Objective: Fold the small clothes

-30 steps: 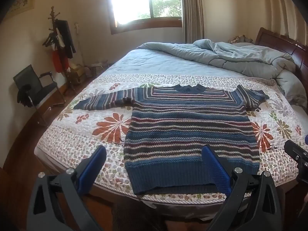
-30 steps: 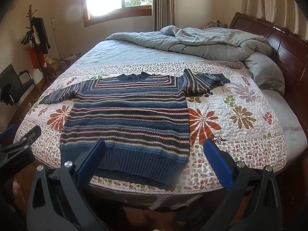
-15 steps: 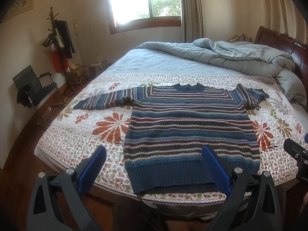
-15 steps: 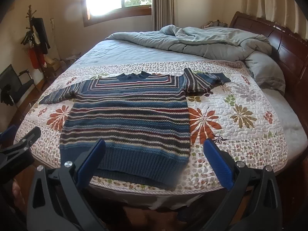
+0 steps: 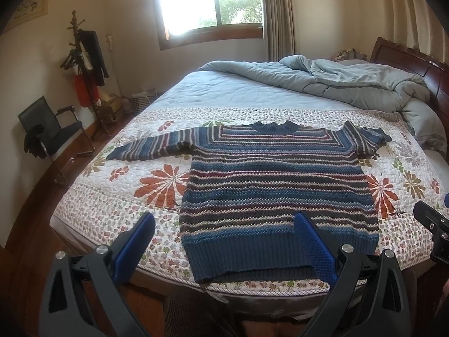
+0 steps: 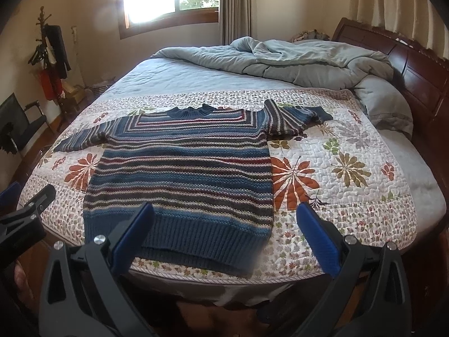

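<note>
One sweater [image 5: 277, 185] lies flat and face up on the flowered quilt [image 5: 112, 196] at the near end of the bed [image 6: 421, 191], its ribbed hem [image 5: 252, 258] toward the near edge and its collar [image 5: 273, 127] pointing at the rumpled grey duvet [image 5: 350, 84]. Nothing is folded yet, so the step in hand looks like the first fold.

Both grippers hover short of the bed, above the hem, and hold nothing. The left gripper [image 5: 224, 241] has its blue pads wide apart; the right gripper [image 6: 226, 234] is spread just as wide.

To do the first fold well, I would start with the sleeves. The left sleeve [image 5: 151, 147] stretches straight out across the quilt, while the right sleeve [image 6: 297, 119] is bunched and partly doubled over near the shoulder, so it probably needs smoothing before it is brought in. Each gripper should pinch its own side at the cuff or shoulder seam, taking only the knit and not the quilt beneath, then carry the sleeve across the chest. The knit looks thick and loose, so a deep bite and a slow lift should keep it from stretching or slipping. Moving both sides evenly would keep the edges straight.

Counted: one sweater, two sleeves, two grippers, one quilt, one duvet, one bed. Off to the side stand one chair [image 5: 53, 129] and one coat rack [image 5: 84, 56], and one window [image 5: 213, 2] lights the far wall.
</note>
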A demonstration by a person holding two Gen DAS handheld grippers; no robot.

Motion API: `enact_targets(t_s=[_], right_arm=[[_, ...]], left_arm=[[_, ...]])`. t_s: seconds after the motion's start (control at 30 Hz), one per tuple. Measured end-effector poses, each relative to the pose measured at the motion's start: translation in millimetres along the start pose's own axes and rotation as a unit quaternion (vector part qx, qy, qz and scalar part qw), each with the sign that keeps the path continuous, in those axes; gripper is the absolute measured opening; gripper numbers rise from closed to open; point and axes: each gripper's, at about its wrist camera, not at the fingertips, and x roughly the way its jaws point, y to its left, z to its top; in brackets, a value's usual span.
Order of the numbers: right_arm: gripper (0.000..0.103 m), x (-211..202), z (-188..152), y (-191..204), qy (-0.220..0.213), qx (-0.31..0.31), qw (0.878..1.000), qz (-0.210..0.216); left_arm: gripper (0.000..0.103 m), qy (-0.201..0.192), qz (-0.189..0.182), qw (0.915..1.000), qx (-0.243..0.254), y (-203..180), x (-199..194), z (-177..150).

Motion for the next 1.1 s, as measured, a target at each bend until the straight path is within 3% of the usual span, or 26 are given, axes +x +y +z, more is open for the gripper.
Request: enact_targets(t_s=[1.1], right_arm=[[0.101,1.7,-3.2,3.4,0.002,-0.006,1.000,0.007]], left_arm=[[0.100,0.003,0.001,1.0000,0.001,-1.2,0.3,0.7]])
